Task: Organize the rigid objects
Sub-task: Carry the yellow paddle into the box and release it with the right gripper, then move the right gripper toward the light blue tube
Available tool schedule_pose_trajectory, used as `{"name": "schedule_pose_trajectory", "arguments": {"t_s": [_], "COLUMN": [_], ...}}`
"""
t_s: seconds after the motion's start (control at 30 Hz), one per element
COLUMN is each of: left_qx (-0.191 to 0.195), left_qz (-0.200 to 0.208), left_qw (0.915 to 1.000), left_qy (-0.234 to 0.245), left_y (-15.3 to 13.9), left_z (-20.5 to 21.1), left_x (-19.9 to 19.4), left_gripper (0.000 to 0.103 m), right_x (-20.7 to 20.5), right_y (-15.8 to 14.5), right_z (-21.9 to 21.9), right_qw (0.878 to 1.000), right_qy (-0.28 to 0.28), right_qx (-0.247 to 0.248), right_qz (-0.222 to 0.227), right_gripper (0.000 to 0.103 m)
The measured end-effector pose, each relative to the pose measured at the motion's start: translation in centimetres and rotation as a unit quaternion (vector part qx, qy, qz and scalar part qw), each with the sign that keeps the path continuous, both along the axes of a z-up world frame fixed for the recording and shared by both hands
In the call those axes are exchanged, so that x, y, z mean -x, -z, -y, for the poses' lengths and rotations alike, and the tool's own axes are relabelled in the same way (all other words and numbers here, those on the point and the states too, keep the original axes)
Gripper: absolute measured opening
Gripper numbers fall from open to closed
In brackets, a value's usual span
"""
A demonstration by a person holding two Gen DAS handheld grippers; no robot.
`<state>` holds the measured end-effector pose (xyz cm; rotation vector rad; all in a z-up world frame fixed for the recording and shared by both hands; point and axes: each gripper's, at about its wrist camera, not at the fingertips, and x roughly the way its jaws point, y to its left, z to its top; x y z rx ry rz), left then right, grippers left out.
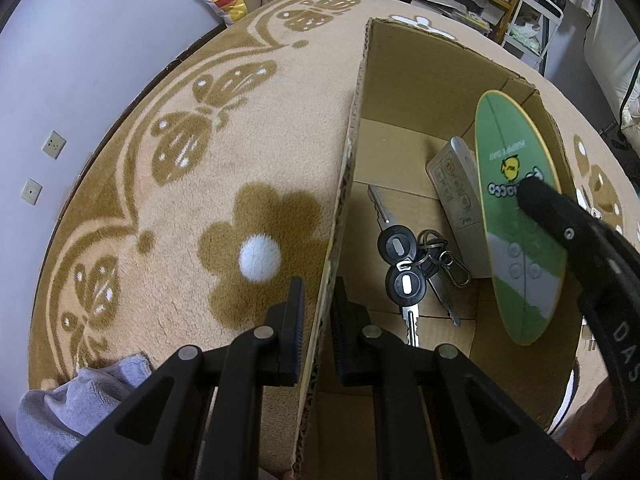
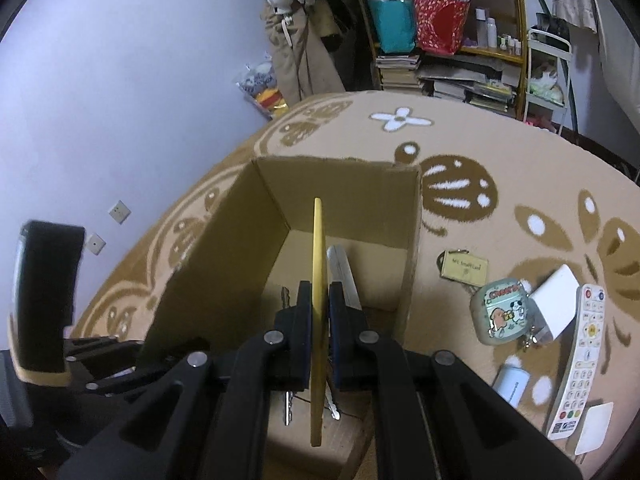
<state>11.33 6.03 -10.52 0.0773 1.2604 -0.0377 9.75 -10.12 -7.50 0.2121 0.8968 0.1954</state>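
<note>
Green oval board [image 1: 516, 216] clenched edge-on by right gripper [image 2: 320, 332] inside cardboard box [image 1: 420, 92], left gripper [image 1: 318, 320] pinching box's left wall.

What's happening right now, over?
Left gripper clamped on cardboard box wall. Right gripper holds green oval board on edge inside box, above keys. Nothing blocking.

Keys [image 1: 404, 276] and remote [image 1: 456, 192] inside box [image 1: 420, 80], board [image 1: 516, 216] above.

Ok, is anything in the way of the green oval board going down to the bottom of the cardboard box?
Partly. The green oval board, clamped by the right gripper, hangs over the bunch of keys and beside the silver remote inside the cardboard box.
</note>
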Motion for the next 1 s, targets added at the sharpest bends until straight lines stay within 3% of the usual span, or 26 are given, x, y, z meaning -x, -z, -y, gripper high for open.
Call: {"name": "schedule_pose_trajectory", "arguments": {"t_s": [0.4,0.5,0.6,0.67,0.73,0.83,0.93,1.0], "left_qx": [0.000,-0.003,-0.001,-0.001,-0.001,-0.001,-0.001,-0.001], "left_qz": [-0.001,-0.002,-0.002,-0.002,-0.002,-0.002,-0.002,-0.003], "left_qw": [1.0000,1.0000,1.0000,1.0000,1.0000,1.0000,1.0000,1.0000], "left_qy": [-0.001,0.000,0.000,0.000,0.000,0.000,-0.001,-0.001], "left_y": [0.1,0.2,0.1,0.1,0.2,0.1,0.1,0.1], "left_z": [0.1,0.1,0.2,0.1,0.0,0.0,0.0,0.0], "left_x": [0.0,0.0,0.1,0.0,0.0,0.0,0.0,0.0], "left_gripper": [0.011,0.012,0.012,0.012,0.012,0.012,0.012,0.012], "right_x": [0.8,1.2,1.8,2.1,2.3,2.2,2.4,2.7], "right_y": [-0.5,-1.4,-2.5,-3.1,-3.5,-3.7,-3.6,-3.5], "right_z": [-0.4,0.1,0.5,0.8,1.1,1.5,2.6,3.2], "right_qw": [1.000,1.000,1.000,0.999,0.999,0.999,0.999,0.999], "right_qy": [-0.007,-0.007,-0.004,-0.001,0.000,-0.001,0.011,0.018], "right_qx": [0.020,0.015,0.019,0.022,0.030,0.036,0.026,0.027], "right_qz": [0.000,0.009,0.019,0.029,0.034,0.027,0.021,0.022], "right_gripper": [0.009,0.014,0.030,0.059,0.067,0.069,0.090,0.093]}}
